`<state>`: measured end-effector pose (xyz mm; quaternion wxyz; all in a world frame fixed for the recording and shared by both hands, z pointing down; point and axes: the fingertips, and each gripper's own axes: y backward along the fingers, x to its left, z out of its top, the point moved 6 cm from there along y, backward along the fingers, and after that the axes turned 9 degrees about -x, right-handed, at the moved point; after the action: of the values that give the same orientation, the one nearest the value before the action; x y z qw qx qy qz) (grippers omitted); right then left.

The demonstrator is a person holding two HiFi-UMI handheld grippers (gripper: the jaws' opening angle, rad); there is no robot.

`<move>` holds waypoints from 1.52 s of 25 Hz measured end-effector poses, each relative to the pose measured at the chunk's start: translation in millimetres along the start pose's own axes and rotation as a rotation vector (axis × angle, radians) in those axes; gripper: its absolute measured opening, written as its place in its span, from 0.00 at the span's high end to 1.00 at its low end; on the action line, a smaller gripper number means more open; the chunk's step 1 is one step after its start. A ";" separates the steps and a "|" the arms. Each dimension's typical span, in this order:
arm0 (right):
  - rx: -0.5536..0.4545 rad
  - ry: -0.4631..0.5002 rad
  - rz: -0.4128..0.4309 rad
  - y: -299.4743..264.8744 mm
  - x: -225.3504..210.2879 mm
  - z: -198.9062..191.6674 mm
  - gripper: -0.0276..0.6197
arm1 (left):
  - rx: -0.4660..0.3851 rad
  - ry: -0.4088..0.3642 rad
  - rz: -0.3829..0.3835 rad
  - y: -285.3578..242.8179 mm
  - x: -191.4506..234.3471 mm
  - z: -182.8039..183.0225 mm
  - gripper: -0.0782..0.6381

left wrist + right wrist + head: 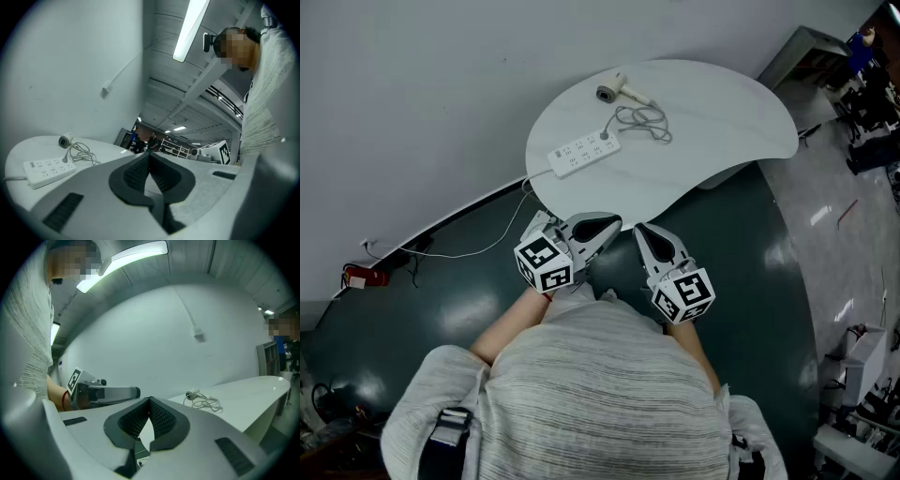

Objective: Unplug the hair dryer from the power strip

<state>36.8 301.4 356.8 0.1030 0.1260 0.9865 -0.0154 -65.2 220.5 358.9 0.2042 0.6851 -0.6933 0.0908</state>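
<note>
A small white hair dryer (612, 91) lies at the far side of the white round-edged table (731, 122). Its looped grey cord (643, 120) runs to a plug (604, 136) seated in the white power strip (584, 151). Both grippers hover close to my body, short of the table's near edge. My left gripper (602, 226) is shut and empty, and my right gripper (645, 233) is shut and empty too. The left gripper view shows the strip (47, 169), dryer (65, 140) and cord (82, 153) ahead to the left. In the right gripper view the cord (205, 402) lies far off.
The strip's white lead (473, 250) drops off the table's left edge and trails over the dark green floor to a red box (358, 277) by the wall. Shelves and equipment (862, 75) stand at the right. People (152, 140) stand far off in the room.
</note>
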 end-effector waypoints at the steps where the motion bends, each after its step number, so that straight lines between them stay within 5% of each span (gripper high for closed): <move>1: 0.001 0.002 0.000 -1.4 -0.4 -0.8 0.92 | 0.001 0.003 -0.003 -0.2 1.2 -0.3 0.88; 20: -0.024 -0.025 0.025 -16.6 -7.5 -6.2 0.92 | 0.038 0.046 -0.015 -6.2 19.7 -8.2 0.88; 38: 0.037 -0.011 0.025 -157.0 -38.9 -0.5 0.91 | 0.063 -0.039 -0.060 -7.5 156.3 54.3 0.88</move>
<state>34.0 140.0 366.1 0.1062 0.1402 0.9839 -0.0332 -62.9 55.4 372.6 0.1719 0.7133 -0.6731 0.0929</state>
